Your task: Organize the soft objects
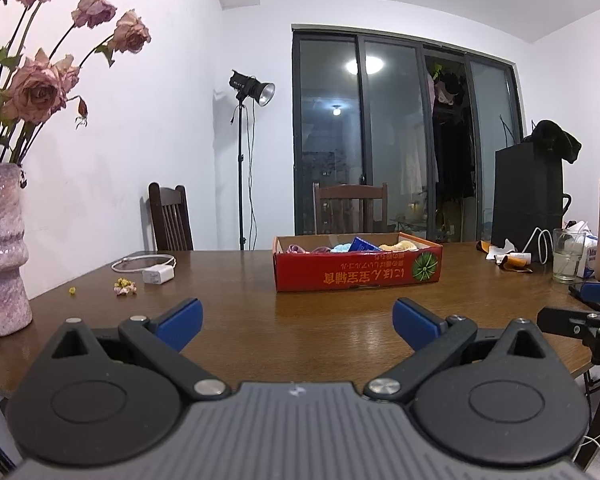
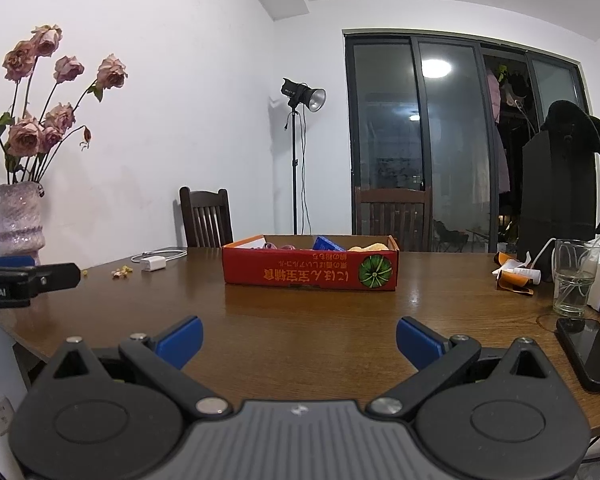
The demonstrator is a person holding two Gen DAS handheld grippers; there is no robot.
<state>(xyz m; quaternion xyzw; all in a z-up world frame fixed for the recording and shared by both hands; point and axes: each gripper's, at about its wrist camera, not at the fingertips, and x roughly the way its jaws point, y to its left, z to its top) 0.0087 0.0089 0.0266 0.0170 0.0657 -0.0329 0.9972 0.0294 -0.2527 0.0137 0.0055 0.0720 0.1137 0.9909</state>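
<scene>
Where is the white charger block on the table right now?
The white charger block lies on the wooden table, left of the red cardboard box in both views, beside its coiled cable and in front of the dark chair.

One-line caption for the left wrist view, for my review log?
Left gripper open and empty above the wooden table, facing the red cardboard box holding soft items.

Red box, brown table
</scene>
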